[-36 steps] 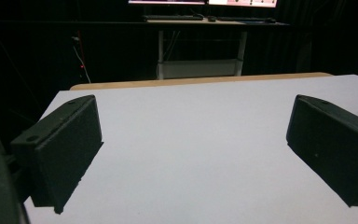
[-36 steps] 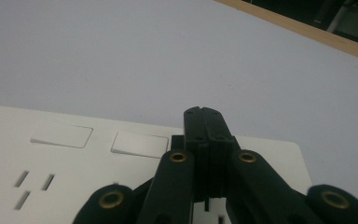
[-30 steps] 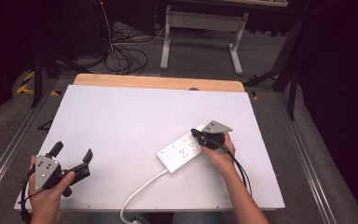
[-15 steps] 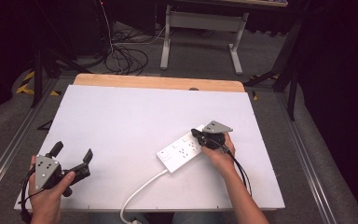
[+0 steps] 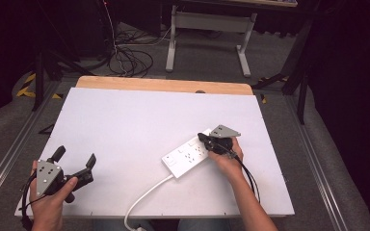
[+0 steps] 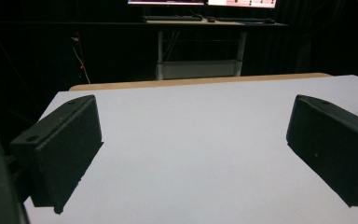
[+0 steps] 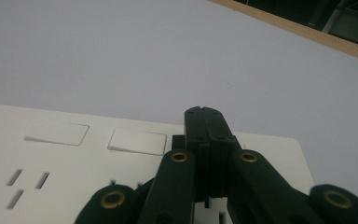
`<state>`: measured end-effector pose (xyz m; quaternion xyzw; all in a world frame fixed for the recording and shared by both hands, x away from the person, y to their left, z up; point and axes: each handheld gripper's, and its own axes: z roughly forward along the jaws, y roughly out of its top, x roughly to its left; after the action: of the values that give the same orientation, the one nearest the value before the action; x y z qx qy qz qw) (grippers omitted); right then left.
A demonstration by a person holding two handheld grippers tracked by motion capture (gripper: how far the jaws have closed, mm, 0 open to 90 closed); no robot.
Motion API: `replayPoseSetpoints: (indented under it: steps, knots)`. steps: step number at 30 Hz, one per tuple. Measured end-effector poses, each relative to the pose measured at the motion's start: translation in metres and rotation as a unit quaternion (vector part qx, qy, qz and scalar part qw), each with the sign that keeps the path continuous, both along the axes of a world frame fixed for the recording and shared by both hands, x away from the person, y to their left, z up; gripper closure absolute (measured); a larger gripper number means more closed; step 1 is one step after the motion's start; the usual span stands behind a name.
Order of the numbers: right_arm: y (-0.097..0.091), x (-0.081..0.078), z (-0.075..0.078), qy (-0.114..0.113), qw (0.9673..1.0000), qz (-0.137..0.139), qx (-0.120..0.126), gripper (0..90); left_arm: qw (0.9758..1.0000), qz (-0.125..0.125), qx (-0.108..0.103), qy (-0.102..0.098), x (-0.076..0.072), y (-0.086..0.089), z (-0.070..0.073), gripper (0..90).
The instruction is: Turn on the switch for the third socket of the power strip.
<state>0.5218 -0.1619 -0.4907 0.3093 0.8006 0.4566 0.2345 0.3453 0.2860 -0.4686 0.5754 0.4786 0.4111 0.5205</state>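
Right gripper (image 5: 205, 139) clenched, jaws pressed flat together with nothing between, tips resting on far end of white power strip (image 5: 189, 155), just past the rocker switches (image 7: 135, 141); looks like pressing, not grasping; left gripper (image 5: 74, 162) released, jaws spread wide, hovering over bare table (image 5: 139, 115) at near-left corner, well apart from strip. Strip lying diagonally right of centre, cord (image 5: 147, 197) trailing off near edge. Probably rigid plastic shell, light, smooth and a bit slippery on this surface; likely to skate or pivot if pushed at one end. Best hold judged across the narrow width near mid-body, clear of switches and sockets; cord stiffness may drag it round.
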Motion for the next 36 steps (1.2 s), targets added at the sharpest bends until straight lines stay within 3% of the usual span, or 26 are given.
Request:
replayPoseSetpoints:
  steps: [29, 36]
  knots:
    - [0.0007, -0.0016, 0.0007, -0.002, 0.9999, -0.012, -0.003, 90.0, 1.0, 0.005, -0.002, 0.0, -0.0017, 0.0026, -0.0002, 3.8]
    - [-0.0052, -0.0023, 0.0059, -0.004, 0.9997, -0.021, 0.011, 90.0, 1.0, 0.004, -0.002, 0.001, -0.0014, 0.0025, -0.0001, 3.8]
